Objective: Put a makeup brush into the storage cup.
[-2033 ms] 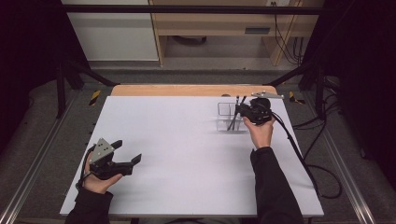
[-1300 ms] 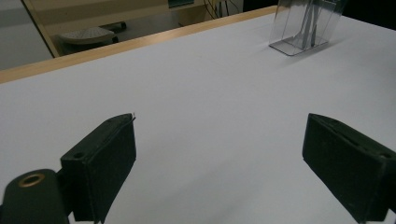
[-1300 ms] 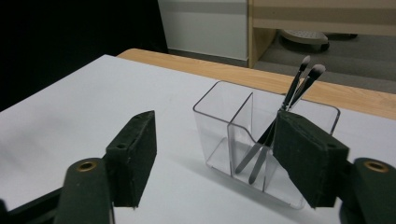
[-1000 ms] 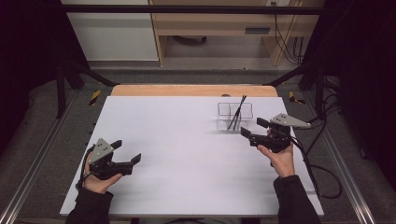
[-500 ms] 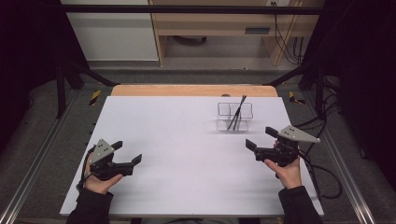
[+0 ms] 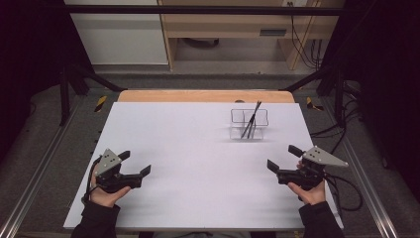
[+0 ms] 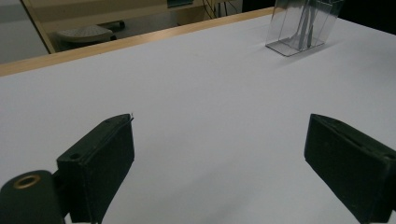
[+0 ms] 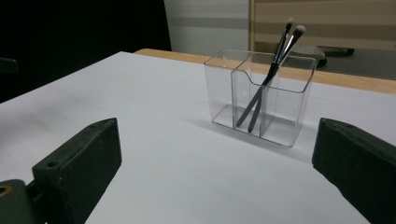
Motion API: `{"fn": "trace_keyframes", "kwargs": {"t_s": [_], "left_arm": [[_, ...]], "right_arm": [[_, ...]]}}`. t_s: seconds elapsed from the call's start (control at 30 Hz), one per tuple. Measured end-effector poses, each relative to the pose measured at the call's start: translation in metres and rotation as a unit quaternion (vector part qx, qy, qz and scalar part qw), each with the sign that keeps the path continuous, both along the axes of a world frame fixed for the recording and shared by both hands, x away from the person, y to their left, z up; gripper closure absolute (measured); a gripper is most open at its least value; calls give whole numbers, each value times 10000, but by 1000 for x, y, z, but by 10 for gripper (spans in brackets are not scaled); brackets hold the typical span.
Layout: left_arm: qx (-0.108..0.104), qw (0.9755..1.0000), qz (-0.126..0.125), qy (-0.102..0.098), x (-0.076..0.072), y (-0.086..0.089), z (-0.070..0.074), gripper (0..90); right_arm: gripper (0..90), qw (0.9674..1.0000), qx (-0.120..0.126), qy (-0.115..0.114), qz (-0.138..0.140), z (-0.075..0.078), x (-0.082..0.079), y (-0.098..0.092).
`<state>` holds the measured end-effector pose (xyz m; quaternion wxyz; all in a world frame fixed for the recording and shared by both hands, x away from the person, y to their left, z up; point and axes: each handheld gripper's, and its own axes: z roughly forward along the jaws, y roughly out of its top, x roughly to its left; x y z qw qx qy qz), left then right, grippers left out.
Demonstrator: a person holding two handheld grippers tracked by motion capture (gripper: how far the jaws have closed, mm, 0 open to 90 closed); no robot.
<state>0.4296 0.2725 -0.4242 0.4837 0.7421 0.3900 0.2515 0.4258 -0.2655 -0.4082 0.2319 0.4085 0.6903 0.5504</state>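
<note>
- The left gripper (image 6: pixel 133 162) is resting low over the near left of the white surface (image 6: pixel 198 148), its black jaws standing wide apart with nothing between them.
- The right gripper (image 6: pixel 281 156) is hovering at the near right, jaws spread fully and gripping nothing.
- Farther back, the clear plastic two-compartment holder (image 8: pixel 259 95) is standing upright, well apart from both grippers.
- Two slim black makeup brushes (image 8: pixel 275 60) are leaning in one compartment, tips up; they are probably light, stiff and slippery, so pinching the upper handles looks safest.
</note>
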Motion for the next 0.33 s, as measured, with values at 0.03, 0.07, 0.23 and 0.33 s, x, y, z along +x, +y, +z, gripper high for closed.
{"fn": "trace_keyframes", "kwargs": {"t_s": [0.03, 0.07, 0.23, 0.33], "left_arm": [[-4, 10000, 2, 8, 0, 0, 0, 79], [17, 10000, -2, 29, 0, 0, -1, 78], [57, 10000, -21, 60, 0, -1, -4, 77], [76, 9999, -24, 75, 1, -2, -5, 76]], "right_arm": [[20, 10000, 1, 14, -5, -2, -1, -2], [20, 10000, 1, 25, -8, -2, -2, -3], [20, 10000, -88, 41, -22, -6, -5, -4], [20, 9999, -128, 97, -56, -7, -5, -3]]}}
